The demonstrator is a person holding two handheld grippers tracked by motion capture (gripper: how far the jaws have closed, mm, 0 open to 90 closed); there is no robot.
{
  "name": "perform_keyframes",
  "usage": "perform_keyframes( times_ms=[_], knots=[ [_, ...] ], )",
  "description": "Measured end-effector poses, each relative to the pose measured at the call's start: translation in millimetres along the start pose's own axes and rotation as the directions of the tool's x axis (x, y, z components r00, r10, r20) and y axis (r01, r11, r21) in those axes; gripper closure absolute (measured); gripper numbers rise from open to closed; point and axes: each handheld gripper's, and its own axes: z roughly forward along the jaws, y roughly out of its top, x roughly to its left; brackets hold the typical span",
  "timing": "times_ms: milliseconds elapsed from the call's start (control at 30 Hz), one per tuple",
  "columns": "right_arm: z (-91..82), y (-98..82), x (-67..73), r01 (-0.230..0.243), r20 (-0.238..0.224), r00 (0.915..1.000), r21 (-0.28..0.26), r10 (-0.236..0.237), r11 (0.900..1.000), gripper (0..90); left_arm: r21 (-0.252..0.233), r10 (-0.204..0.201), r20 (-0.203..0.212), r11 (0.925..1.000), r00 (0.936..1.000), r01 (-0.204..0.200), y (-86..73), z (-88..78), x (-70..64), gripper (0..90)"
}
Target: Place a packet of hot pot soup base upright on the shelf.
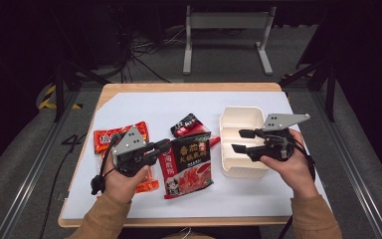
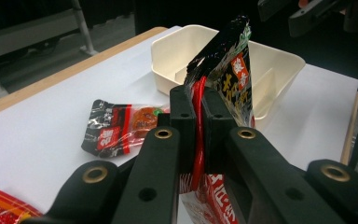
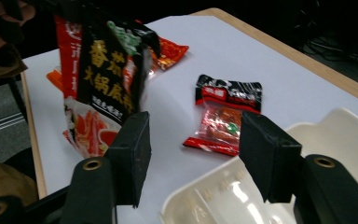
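A large red and black sauce packet (image 1: 186,164) lies tilted at mid table, its left edge lifted. My left gripper (image 1: 165,145) is shut on that edge; in the left gripper view the packet (image 2: 228,65) stands up between the pressed pads (image 2: 185,116). My right gripper (image 1: 238,141) hovers open over the left part of a cream divided tray (image 1: 229,119), nothing between its jaws. From the right gripper view the open gripper (image 3: 193,158) looks past the tray rim (image 3: 335,126) to the held packet (image 3: 105,70).
A small black and red snack packet (image 1: 186,124) lies just behind the large one, left of the tray. Orange-red packets (image 1: 107,138) lie at the left, one partly under my left hand. A white mat (image 1: 144,107) covers the wooden table (image 1: 189,87).
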Motion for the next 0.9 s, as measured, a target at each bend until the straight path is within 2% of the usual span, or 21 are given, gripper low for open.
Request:
perform_keyframes(
  times_ms=[133,333,467,567,900],
  knots=[
    [7.1,7.5,13.2,0.025,-0.033,0.9991,-0.022,-0.026,0.999,39.6,-0.017,0.016,0.007,0.9997,0.9998,-0.016,3.3,-2.5,-1.7,85.7],
    [15.7,13.0,26.3,0.029,-0.057,0.9979,-0.042,-0.031,0.999,35.2,-0.041,0.038,0.028,0.9985,0.9989,-0.037,5.7,-6.0,-5.7,85.7],
    [20.3,13.3,29.3,0.027,-0.064,0.9975,-0.050,-0.031,0.998,34.5,-0.050,0.049,0.036,0.9977,0.9982,-0.047,7.1,-6.7,-9.1,85.6],
    [25.9,12.1,31.8,0.016,-0.090,0.9957,-0.081,-0.023,0.997,34.6,-0.051,0.064,0.042,0.9968,0.9970,-0.062,8.2,-6.1,-12.0,85.6],
    [44.2,16.3,40.6,0.020,-0.128,0.9912,-0.089,-0.032,0.996,33.8,-0.041,0.089,0.056,0.9954,0.9945,-0.087,9.5,-3.6,-18.4,85.4]
  ],
)
